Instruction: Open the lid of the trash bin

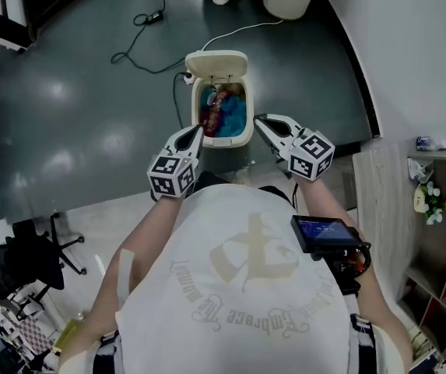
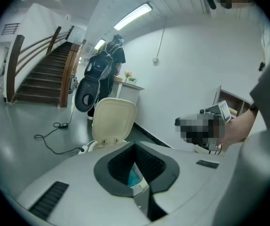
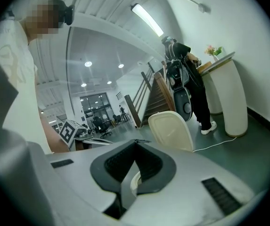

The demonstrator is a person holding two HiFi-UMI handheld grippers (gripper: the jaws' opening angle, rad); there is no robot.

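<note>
Trash bin (image 1: 224, 142): cream plastic, on dark floor beside the wall; no table in view. Lid (image 1: 216, 65) already raised upright on rear hinge. Judged light, stiff, smooth; best taken at front lip. Left gripper (image 1: 198, 131), right gripper (image 1: 258, 120): jaws together, empty, flanking near rim.

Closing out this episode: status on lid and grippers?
Left gripper, right gripper shut, empty, hovering near trash bin. Lid up, rubbish visible inside. Cable on floor behind, nothing blocking.
</note>
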